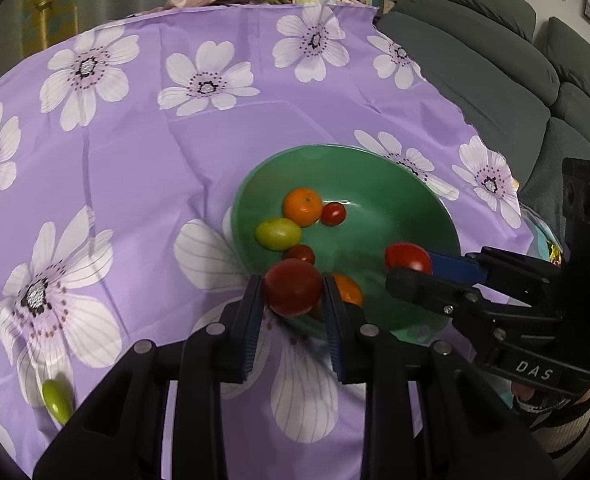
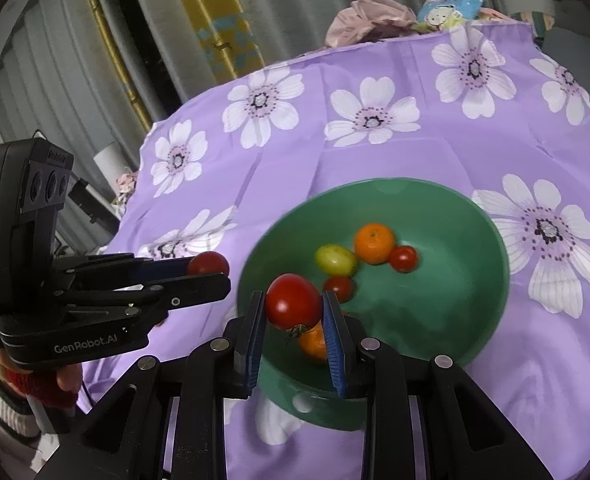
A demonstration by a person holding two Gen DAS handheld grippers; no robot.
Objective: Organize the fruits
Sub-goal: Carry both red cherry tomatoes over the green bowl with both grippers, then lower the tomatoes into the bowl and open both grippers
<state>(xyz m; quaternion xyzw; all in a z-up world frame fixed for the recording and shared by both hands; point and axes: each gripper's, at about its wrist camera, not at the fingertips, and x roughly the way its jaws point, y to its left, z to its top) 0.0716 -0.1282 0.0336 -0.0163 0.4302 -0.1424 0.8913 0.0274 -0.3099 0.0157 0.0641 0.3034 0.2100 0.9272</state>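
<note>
Red tomatoes sit clamped in both my tongs: left tongs (image 1: 293,289) grip one tomato (image 1: 293,288), right tongs (image 2: 293,307) another (image 2: 294,301). Both hang over the green bowl (image 1: 379,168).

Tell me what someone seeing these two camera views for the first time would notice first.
Probably the two red tomatoes in mid-air: the left gripper is shut on a red tomato at the near rim of the green bowl, and the right gripper is shut on another red tomato over the bowl. Next comes the bowl's mix of orange, red and green fruit on the purple flowered tablecloth, with one green fruit left out on the cloth.
</note>
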